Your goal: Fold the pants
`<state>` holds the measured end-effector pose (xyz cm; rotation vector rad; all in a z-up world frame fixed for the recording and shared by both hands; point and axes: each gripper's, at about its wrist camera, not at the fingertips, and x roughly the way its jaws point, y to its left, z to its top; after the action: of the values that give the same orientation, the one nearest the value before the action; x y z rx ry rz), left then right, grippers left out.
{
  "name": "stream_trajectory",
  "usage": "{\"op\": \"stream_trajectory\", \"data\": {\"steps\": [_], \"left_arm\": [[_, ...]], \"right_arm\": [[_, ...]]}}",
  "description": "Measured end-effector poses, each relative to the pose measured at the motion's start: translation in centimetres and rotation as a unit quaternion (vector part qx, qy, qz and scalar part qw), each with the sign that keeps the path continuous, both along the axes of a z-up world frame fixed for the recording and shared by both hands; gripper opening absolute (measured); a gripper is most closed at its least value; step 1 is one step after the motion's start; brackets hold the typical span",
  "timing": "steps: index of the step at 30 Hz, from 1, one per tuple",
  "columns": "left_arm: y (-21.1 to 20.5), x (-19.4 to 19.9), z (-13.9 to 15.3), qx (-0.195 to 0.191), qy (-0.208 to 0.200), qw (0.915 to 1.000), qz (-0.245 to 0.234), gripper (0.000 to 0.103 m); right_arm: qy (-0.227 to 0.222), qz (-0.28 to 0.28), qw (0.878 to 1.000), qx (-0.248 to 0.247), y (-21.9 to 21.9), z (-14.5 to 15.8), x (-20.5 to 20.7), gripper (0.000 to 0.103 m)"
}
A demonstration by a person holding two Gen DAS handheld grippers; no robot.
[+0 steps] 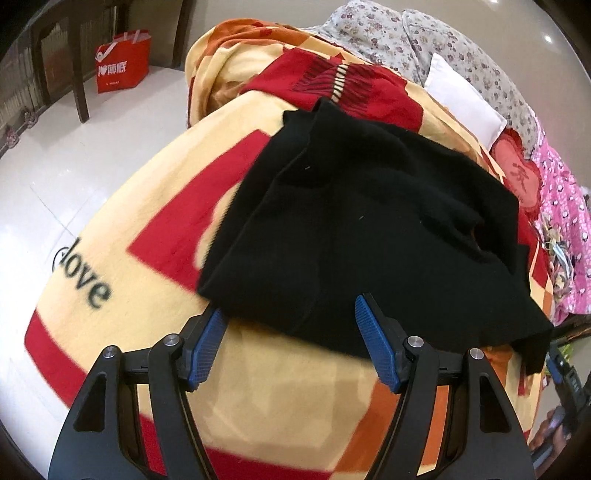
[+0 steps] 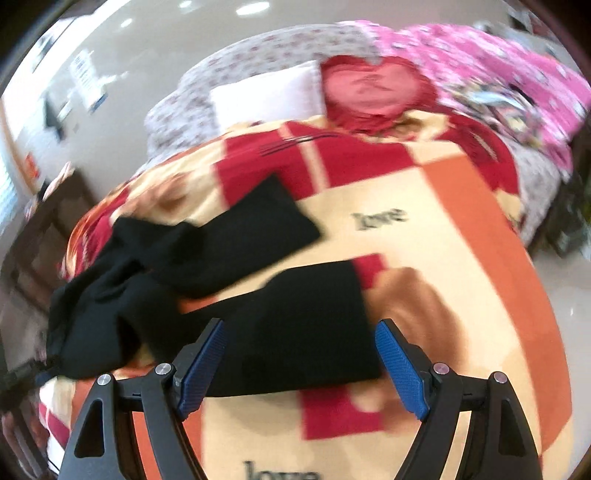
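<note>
Black pants (image 1: 369, 221) lie crumpled on a yellow, red and orange blanket (image 1: 295, 398) that covers a bed. My left gripper (image 1: 290, 308) is open at the near edge of the pants, its blue pads (image 1: 376, 347) wide apart and gripping nothing. In the blurred right wrist view the two legs of the pants (image 2: 295, 332) spread apart toward the right. My right gripper (image 2: 301, 325) stands open over the end of the nearer leg. The cloth lies below and between its fingers, and the pads (image 2: 402, 369) do not press on it.
A white pillow (image 1: 465, 99), a red heart-shaped cushion (image 2: 373, 88), a floral quilt (image 1: 406, 33) and pink fabric (image 2: 498, 59) lie at the far end of the bed. A red shopping bag (image 1: 123, 61) and a dark chair leg (image 1: 79, 92) stand on the pale floor.
</note>
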<state>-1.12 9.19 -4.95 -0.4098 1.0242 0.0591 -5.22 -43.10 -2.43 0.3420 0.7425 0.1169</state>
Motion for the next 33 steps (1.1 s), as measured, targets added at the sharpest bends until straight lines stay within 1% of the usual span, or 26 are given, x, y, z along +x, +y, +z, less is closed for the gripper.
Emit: {"op": "stream_trajectory", "data": {"steps": [2,3,6,8,9,10,11,12,13,14,15,16,18,20,23,25,27,30,31,32,33], "left_arm": [[-0.7,0.7,-0.1,0.007,0.0,1.0,-0.007,0.079],[-1.1,1.0,-0.2,0.007,0.001,0.9999,-0.011,0.081],[-1.4,1.8,-0.3,0.005,-0.001,0.9999,-0.013,0.081],[-1.5,2.4,-0.3,0.005,0.0,0.9998,-0.018,0.081],[-1.6,2.6,-0.3,0.002,0.001,0.9997,-0.023,0.081],[-1.6,2.7,-0.3,-0.002,0.002,0.9996,-0.028,0.08],[-1.6,2.9,-0.3,-0.009,0.002,0.9995,-0.031,0.069],[-1.6,3.0,-0.2,-0.011,0.0,0.9994,-0.032,0.058],[-1.7,3.1,-0.2,-0.005,0.002,0.9994,-0.033,0.029],[-1.8,3.2,-0.3,0.002,0.007,0.9992,-0.039,0.02],[-1.9,3.4,-0.4,0.001,0.011,0.9989,-0.046,0.02],[-1.9,3.4,-0.3,0.001,0.01,0.9987,-0.05,0.017],[-1.7,3.3,0.6,0.001,0.002,0.9981,-0.062,0.017],[-0.9,2.9,2.0,-0.008,-0.014,0.9974,-0.07,0.016],[0.5,1.9,3.9,0.004,-0.034,0.9963,-0.08,0.016],[1.4,1.7,4.1,0.011,-0.031,0.9958,-0.085,0.016],[1.5,1.6,3.1,0.02,-0.02,0.9955,-0.09,0.016],[1.5,1.5,-0.1,0.037,0.018,0.996,-0.08,0.017],[1.7,1.5,-0.8,0.037,0.027,0.9963,-0.073,0.019],[2.1,1.6,-1.1,0.028,0.027,0.9969,-0.069,0.021],[2.6,1.5,-0.8,0.02,0.021,0.9974,-0.065,0.022]], "right_arm": [[0.014,-0.016,1.0,0.021,-1.2,-0.7,0.5,0.081],[0.017,-0.023,0.999,0.031,-1.8,-1.1,0.8,0.081],[0.022,-0.045,0.998,0.033,-2.5,-2.0,2.0,0.081],[0.029,-0.043,0.998,0.029,-2.4,-2.9,3.2,0.081],[0.038,-0.042,0.998,0.022,-2.2,-3.4,3.9,0.082],[0.038,-0.041,0.998,0.011,-1.9,-3.7,4.3,0.081],[0.022,-0.041,0.999,-0.007,-1.5,-3.6,4.3,0.072],[0.019,-0.03,0.999,-0.012,-1.0,-3.7,4.5,0.053],[0.013,-0.02,1.0,-0.011,-0.4,-3.6,4.6,0.044],[0.006,-0.009,1.0,-0.005,0.0,-3.5,4.6,0.018],[0.006,0.001,1.0,-0.001,0.5,-3.5,4.8,0.011],[0.003,0.003,1.0,-0.009,0.9,-3.2,4.7,0.01],[-0.017,0.009,1.0,-0.016,1.2,-1.8,3.8,0.003],[-0.042,0.005,0.999,-0.016,0.8,-0.1,2.4,0.003],[-0.075,-0.013,0.997,-0.029,-0.8,2.8,-0.1,0.002],[-0.082,-0.029,0.995,-0.045,-1.7,3.7,-1.1,0.002],[-0.066,-0.034,0.995,-0.061,-2.1,3.0,-0.9,0.002],[-0.018,-0.036,0.998,-0.049,-2.5,-0.2,0.6,0.002],[0.006,-0.031,0.999,-0.044,-2.4,-1.4,1.3,0.002],[0.025,-0.024,0.999,-0.038,-2.1,-2.0,1.7,0.002],[0.024,-0.012,0.999,-0.028,-1.7,-2.1,1.7,0.002]]}}
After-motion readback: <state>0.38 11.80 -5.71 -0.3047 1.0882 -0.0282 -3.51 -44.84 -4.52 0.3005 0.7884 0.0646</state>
